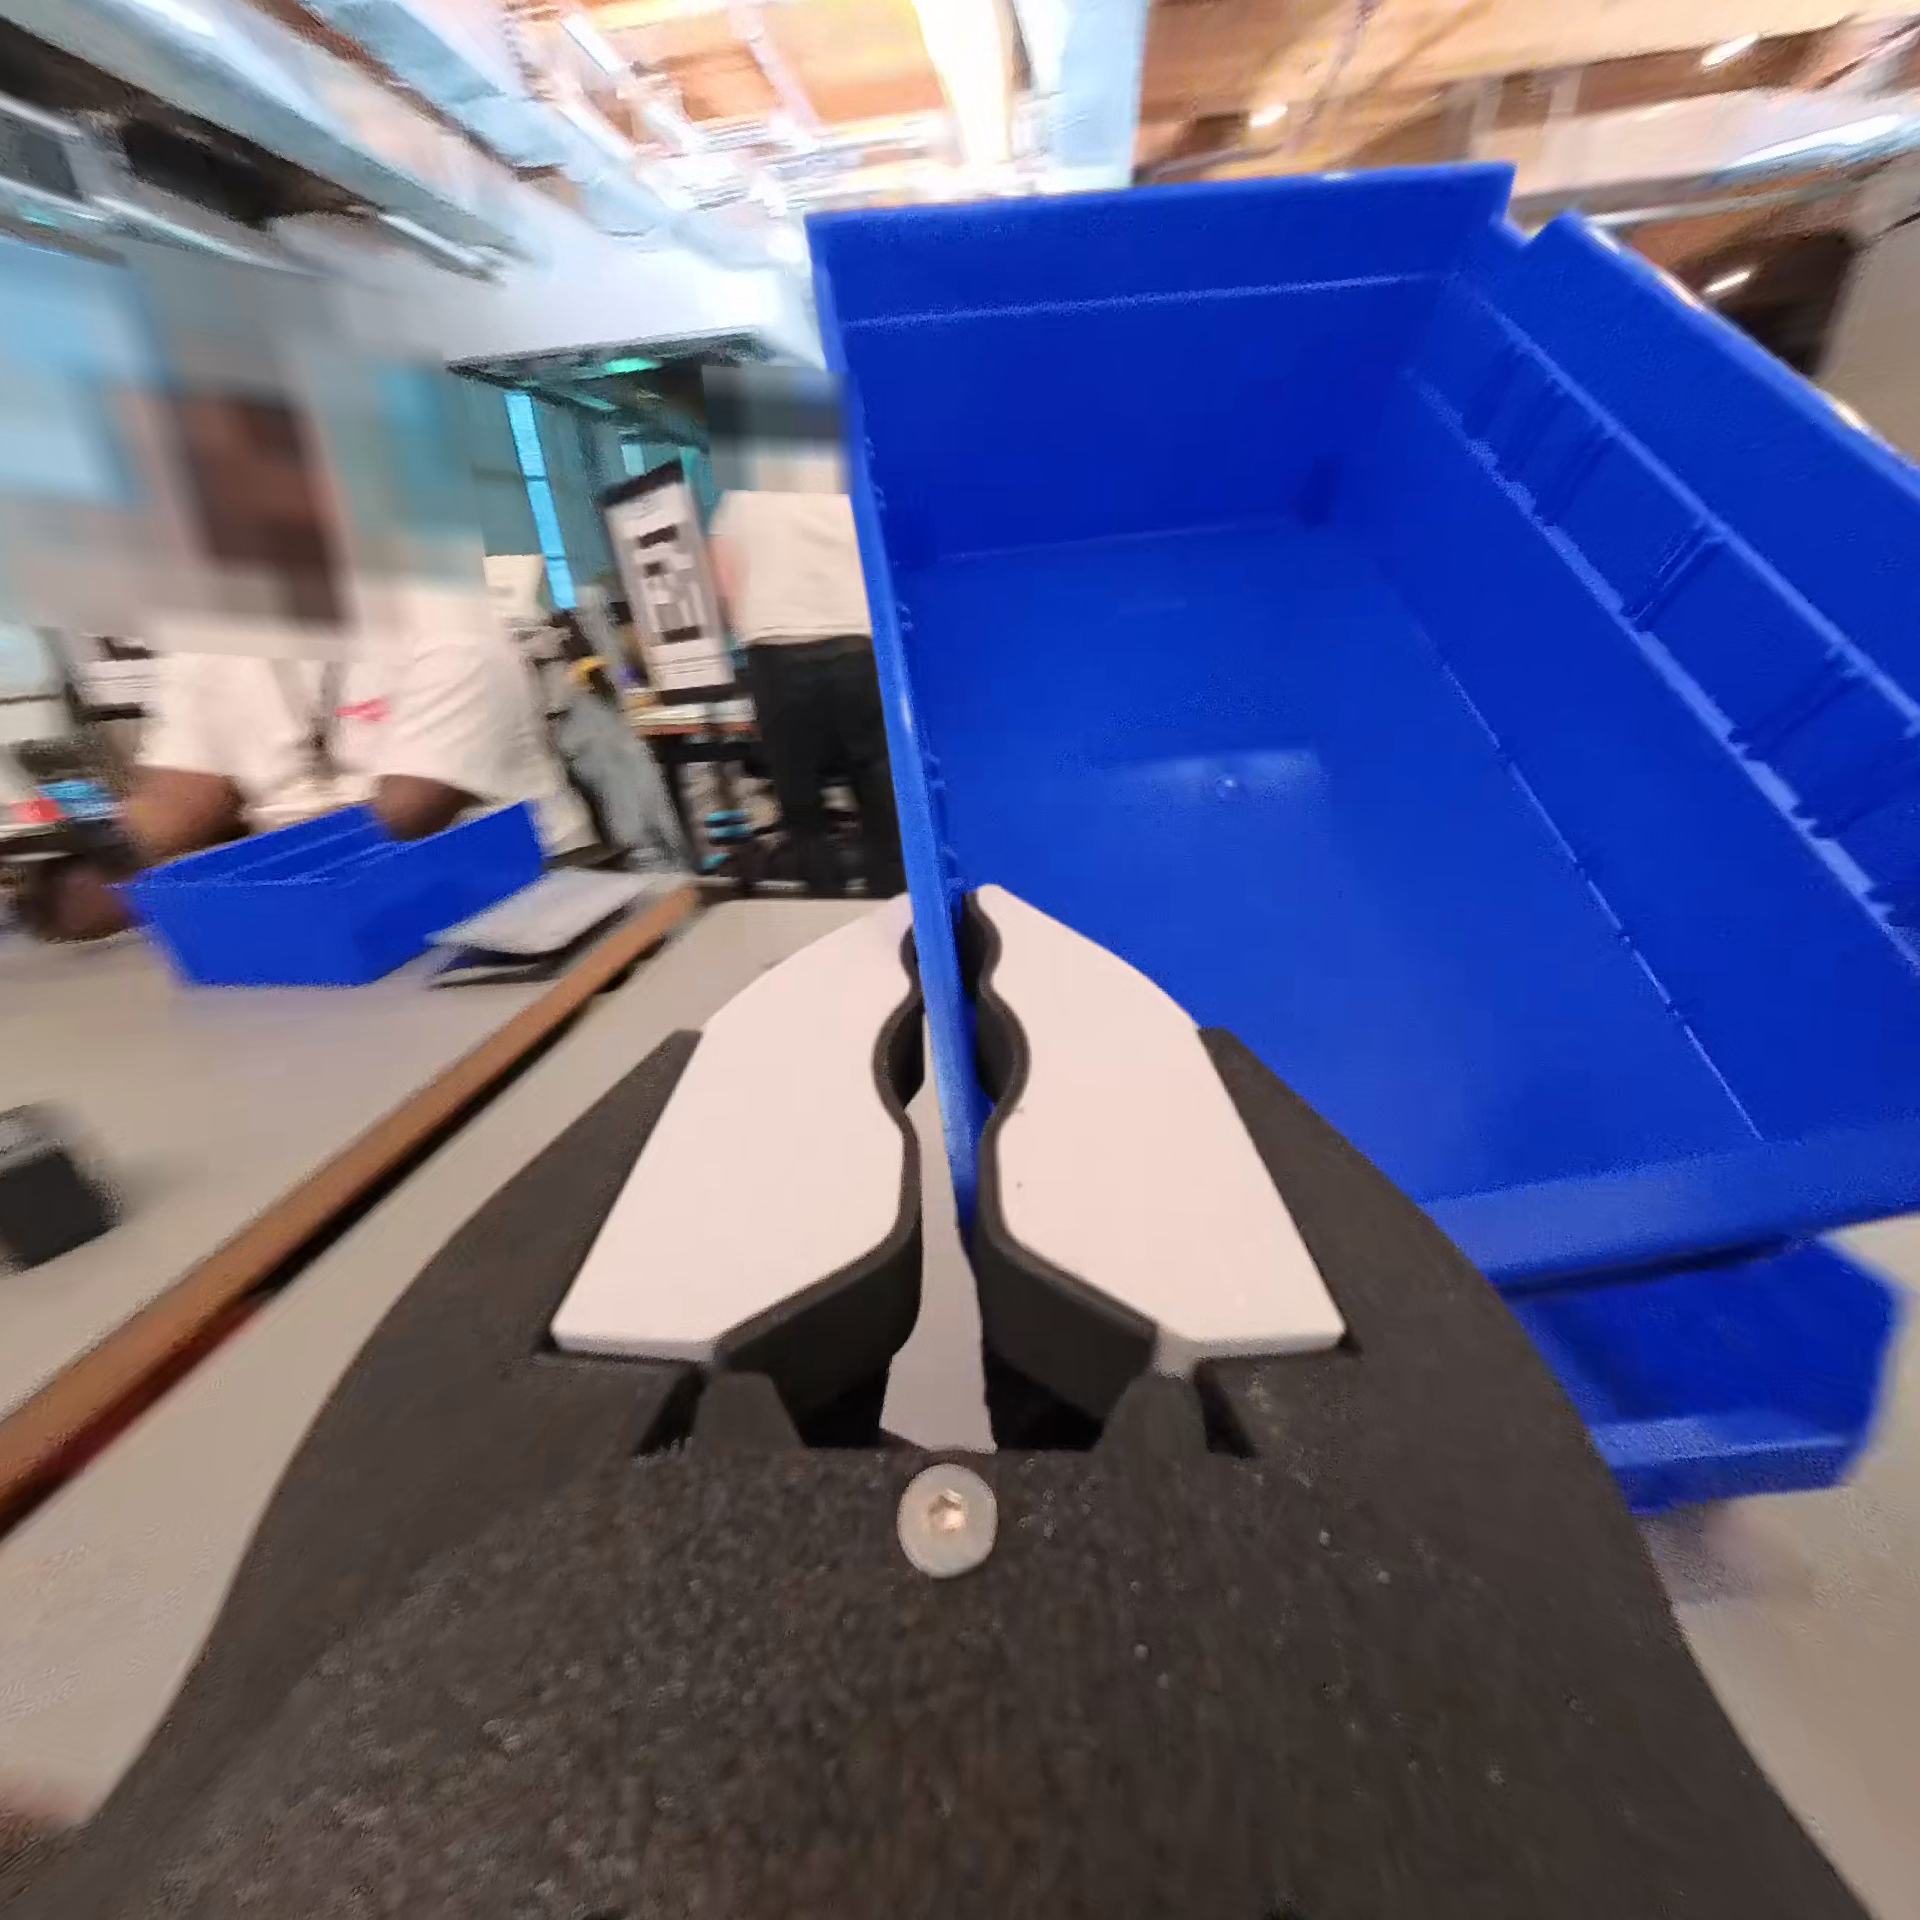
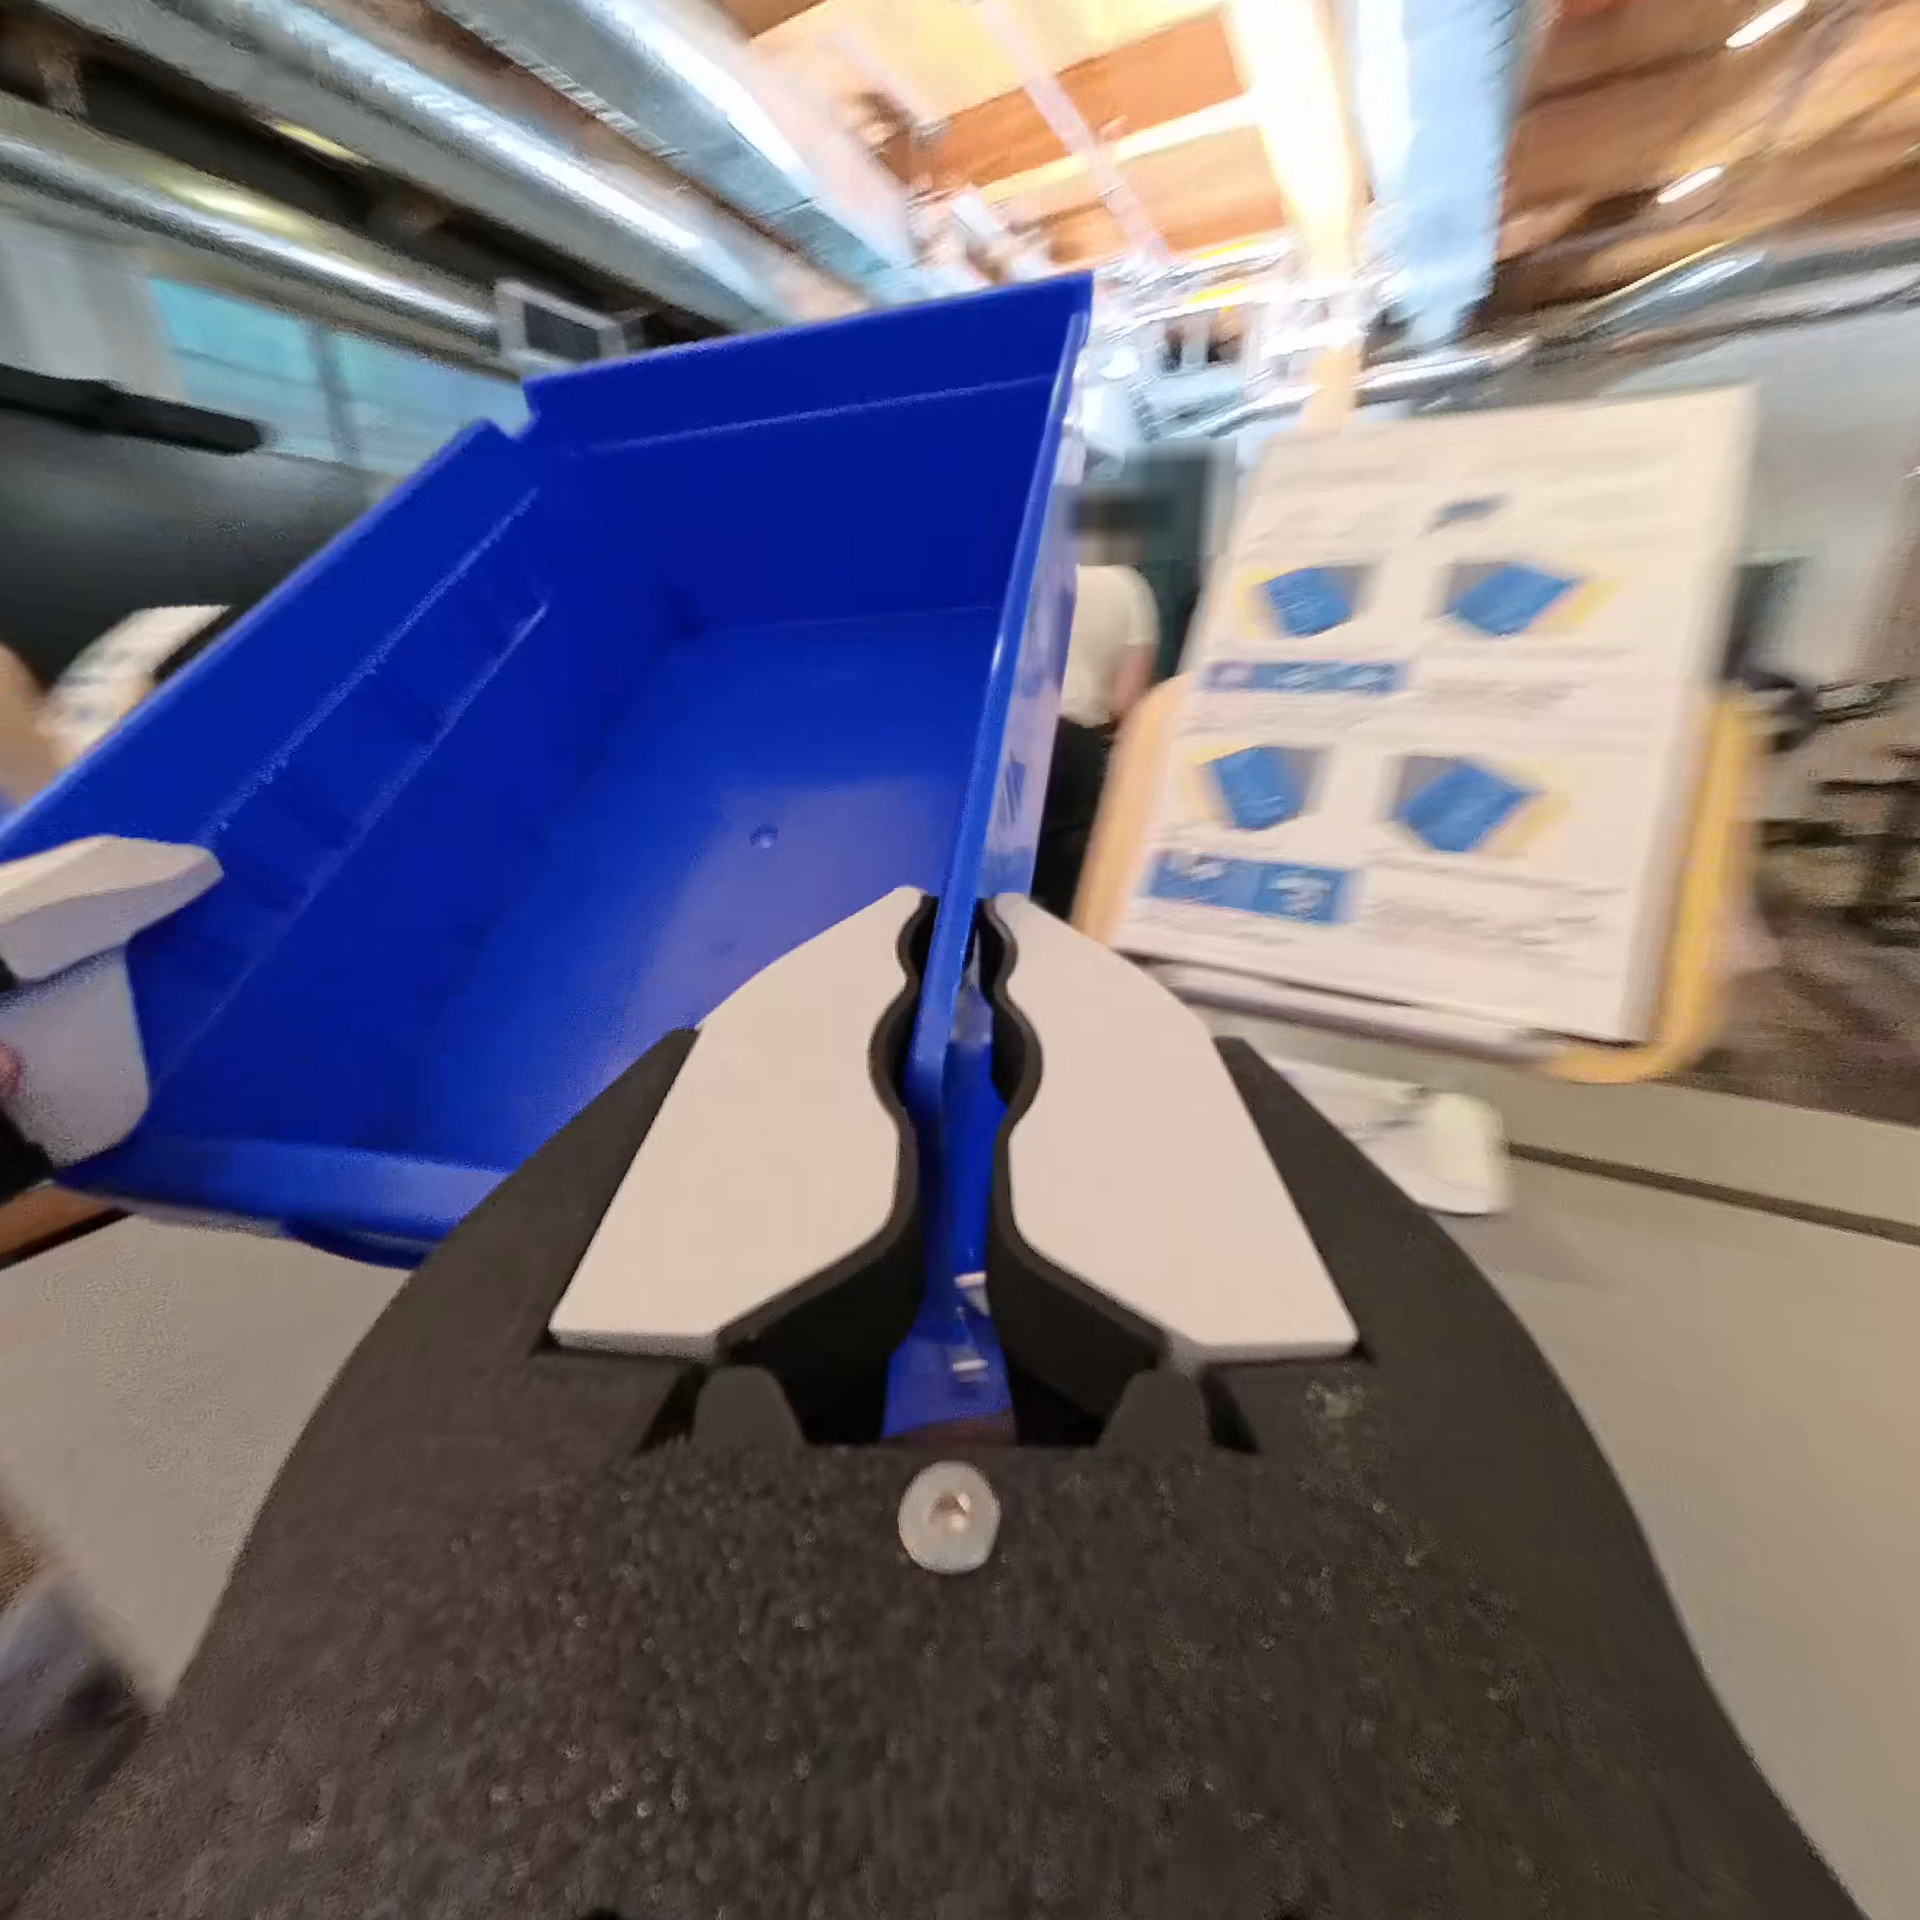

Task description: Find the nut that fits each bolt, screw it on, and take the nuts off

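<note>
Both grippers clamp one empty blue bin [image 1: 1351, 779], tilted off the table [image 1: 260, 1122]: left gripper [image 1: 951, 935] on its left wall, right gripper [image 2: 951, 935] on its right wall, long axis pointing away; no nuts or bolts visible.

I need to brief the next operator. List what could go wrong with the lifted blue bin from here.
1. The blue bin is tilted steeply and held only by its thin side walls: the left tool pinches one, the right tool the other. If either slips, it could twist and drop.
2. Both views are motion-blurred, so it seems to be moving fast and may strike the other bin below.
</note>
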Motion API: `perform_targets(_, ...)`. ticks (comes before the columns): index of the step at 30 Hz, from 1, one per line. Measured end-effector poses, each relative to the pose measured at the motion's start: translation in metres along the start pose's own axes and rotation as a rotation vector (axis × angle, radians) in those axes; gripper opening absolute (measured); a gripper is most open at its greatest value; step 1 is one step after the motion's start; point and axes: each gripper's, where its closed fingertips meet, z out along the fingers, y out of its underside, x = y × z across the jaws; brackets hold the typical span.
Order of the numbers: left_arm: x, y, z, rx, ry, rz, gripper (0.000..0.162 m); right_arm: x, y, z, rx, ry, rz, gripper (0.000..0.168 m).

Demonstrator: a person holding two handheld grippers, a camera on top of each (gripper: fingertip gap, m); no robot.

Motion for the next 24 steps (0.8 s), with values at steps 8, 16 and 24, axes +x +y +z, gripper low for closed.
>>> perform_targets(8,0.261,0.020,0.086,-0.106,0.370,-0.117,0.004,0.244,-0.035,-0.063,-0.050,0.441,-0.058,0.005)
perform_targets(16,0.472,0.131,0.094,-0.386,0.608,-0.018,0.004,0.422,0.076,-0.176,-0.307,0.703,0.109,0.005)
perform_targets(24,0.501,0.189,0.083,-0.505,0.572,-0.005,0.007,0.463,0.135,-0.179,-0.446,0.592,0.188,0.006)
